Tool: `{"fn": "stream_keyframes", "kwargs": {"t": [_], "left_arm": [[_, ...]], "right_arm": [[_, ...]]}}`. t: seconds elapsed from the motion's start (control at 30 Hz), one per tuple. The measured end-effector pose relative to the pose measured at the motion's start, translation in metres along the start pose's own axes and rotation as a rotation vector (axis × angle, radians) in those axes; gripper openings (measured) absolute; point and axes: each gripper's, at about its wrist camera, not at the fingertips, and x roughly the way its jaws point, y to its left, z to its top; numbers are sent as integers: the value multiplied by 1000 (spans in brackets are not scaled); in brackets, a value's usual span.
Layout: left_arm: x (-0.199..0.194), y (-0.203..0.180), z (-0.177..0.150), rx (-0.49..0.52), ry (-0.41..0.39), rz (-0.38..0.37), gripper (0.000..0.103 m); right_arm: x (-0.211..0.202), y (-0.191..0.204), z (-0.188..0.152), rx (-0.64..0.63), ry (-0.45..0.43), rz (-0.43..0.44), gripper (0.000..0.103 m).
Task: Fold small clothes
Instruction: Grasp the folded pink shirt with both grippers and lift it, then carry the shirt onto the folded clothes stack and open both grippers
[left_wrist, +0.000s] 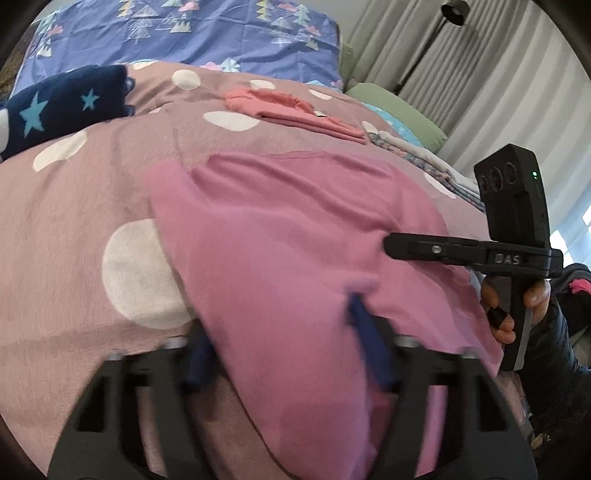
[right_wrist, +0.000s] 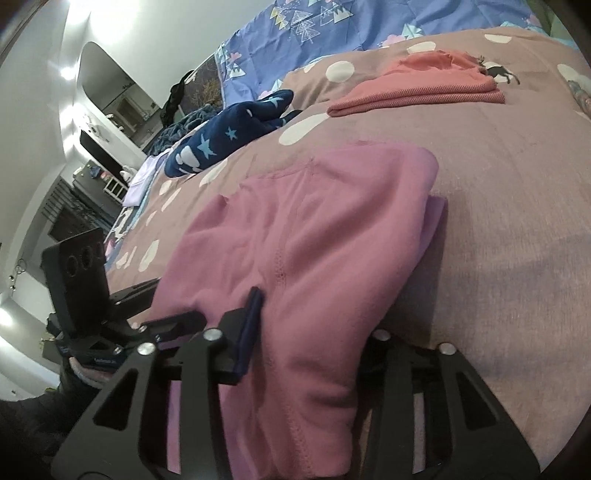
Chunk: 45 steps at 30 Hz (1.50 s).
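My left hand-held gripper (left_wrist: 284, 347) and my right hand-held gripper (right_wrist: 314, 332) each have the near edge of the pink garment (left_wrist: 288, 236) between their fingers, but I cannot tell whether either is clenched on it. The garment lies on the dotted bedspread (left_wrist: 74, 206); a folded coral garment (right_wrist: 417, 92) sits farther off.

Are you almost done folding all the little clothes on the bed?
One coral garment already lies folded further up the bed. The pink garment is in hand now: it drapes between the fingers of both the left gripper and right gripper. The navy star piece looks crumpled, so that's left.
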Motion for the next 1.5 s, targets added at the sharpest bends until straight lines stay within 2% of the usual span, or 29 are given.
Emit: {"fn": "stream_keyframes", "kwargs": {"t": [0.1,0.13,0.27,0.37,0.47,0.6,0.83,1.0,1.1,1.2,1.37,1.43,1.47,1.5], "left_arm": [[-15,-20,0,67,-49,55,32],[-22,-27,0,80,-67,63,30],[-55,-54,6,130,-138,88,29],[-82,-81,15,176,-196,75,28],[-98,-117,26,250,-252,56,28],[-94,-170,52,353,-292,13,28],[-48,-268,119,515,-306,-86,28],[-5,-313,169,571,-333,-108,28],[26,-339,195,630,-372,-81,29],[58,-353,218,664,-378,-49,29],[114,-368,253,671,-392,35,29],[141,-369,261,676,-387,90,36],[151,-369,262,673,-378,114,42],[163,-365,263,661,-361,142,58]], "right_arm": [[-17,22,-6,-40,-71,-71,21],[-25,30,-8,-65,-98,-89,21],[-73,69,-18,-166,-230,-119,20],[-118,85,-25,-200,-332,-141,20],[-160,88,-30,-207,-425,-170,20],[-222,72,-34,-194,-532,-257,20],[-307,19,-9,-134,-620,-446,20],[-344,-25,27,-112,-667,-598,20],[-353,-52,50,-103,-684,-672,19],[-352,-84,76,-77,-681,-733,20],[-322,-144,123,9,-666,-809,19],[-304,-168,134,40,-648,-847,20],[-296,-177,138,54,-632,-882,31],[-280,-200,140,107,-572,-1005,54]]}}
